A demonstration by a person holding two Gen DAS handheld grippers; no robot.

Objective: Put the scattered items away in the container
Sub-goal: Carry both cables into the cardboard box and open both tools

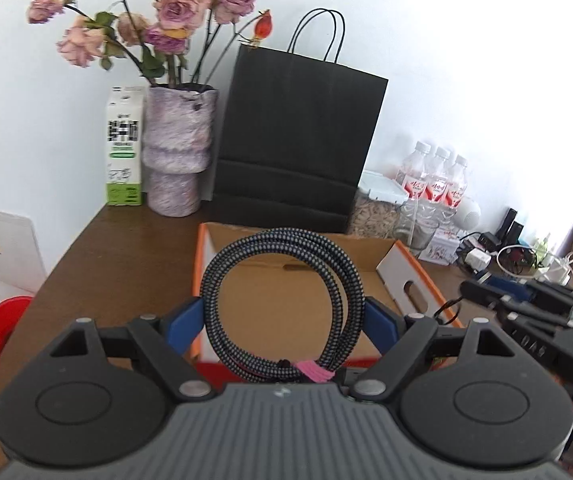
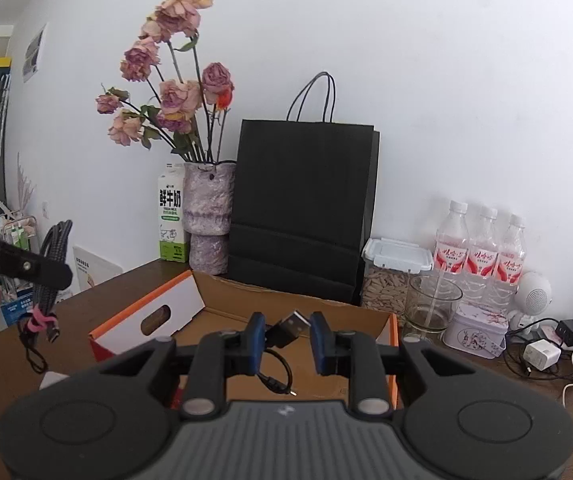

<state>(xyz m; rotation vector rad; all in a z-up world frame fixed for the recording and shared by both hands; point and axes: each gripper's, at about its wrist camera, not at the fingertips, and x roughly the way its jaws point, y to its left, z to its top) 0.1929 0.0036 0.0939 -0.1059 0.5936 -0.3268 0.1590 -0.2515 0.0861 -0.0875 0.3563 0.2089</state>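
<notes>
Left gripper (image 1: 282, 320) wide, pads clamping coiled braided cable (image 1: 282, 280) across its loop, above cardboard box (image 1: 222, 240). Right gripper (image 2: 286, 340) closed on short black USB cable (image 2: 290, 330). I judge both light, floppy; grip bundle near pink tie (image 1: 316, 372).

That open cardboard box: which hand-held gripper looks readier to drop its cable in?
Probably the right hand-held gripper: its short USB cable already hangs over the cardboard box. The left holds the braided coil near the box's front edge.
</notes>
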